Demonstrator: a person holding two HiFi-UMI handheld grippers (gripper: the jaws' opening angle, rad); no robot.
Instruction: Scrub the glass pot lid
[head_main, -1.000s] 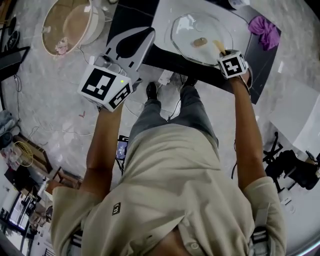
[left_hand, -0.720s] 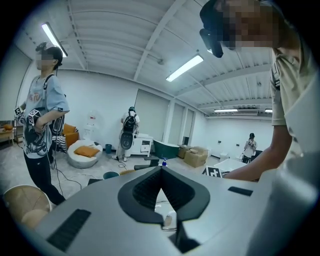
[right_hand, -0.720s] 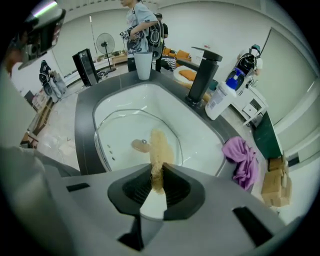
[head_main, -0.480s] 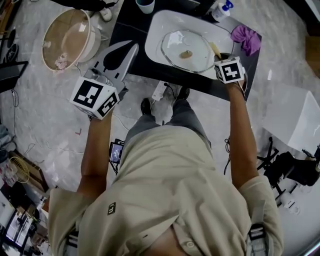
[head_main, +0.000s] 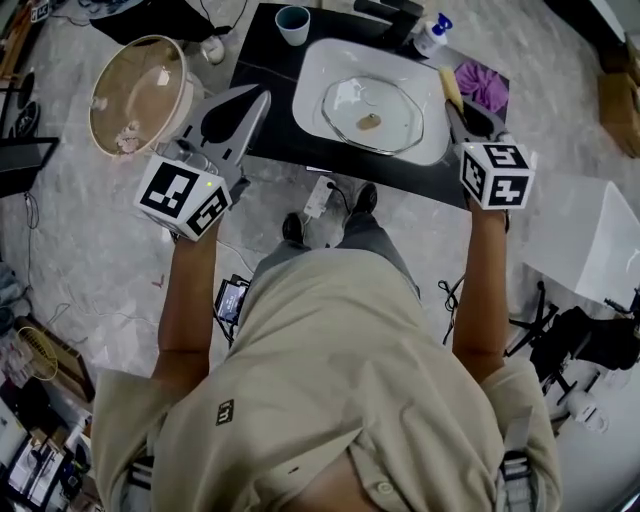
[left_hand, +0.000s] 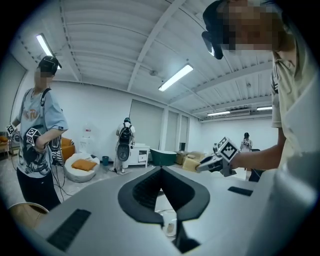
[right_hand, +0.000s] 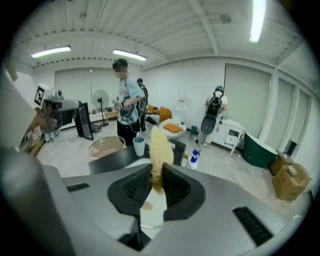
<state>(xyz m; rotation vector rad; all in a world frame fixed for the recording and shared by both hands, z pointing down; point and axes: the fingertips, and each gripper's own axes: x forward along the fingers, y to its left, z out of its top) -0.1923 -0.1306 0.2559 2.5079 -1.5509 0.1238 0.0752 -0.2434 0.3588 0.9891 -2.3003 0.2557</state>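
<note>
The round clear glass pot lid (head_main: 372, 113) gleams smooth in the glossy white basin (head_main: 318, 62), upper centre, on a matt black tabletop (head_main: 262, 62). The pale yellow scrubber (right_hand: 161, 142) looks coarse and fibrous; the crumpled purple cloth (head_main: 484, 85) looks soft.

Both my arms reach forward, well apart. My left gripper (head_main: 258, 98) is closed on nothing, jaws tip to tip; my right gripper (head_main: 458, 108) clamps a fibrous scrubber (right_hand: 161, 147).

1 view steeply down, 2 level
</note>
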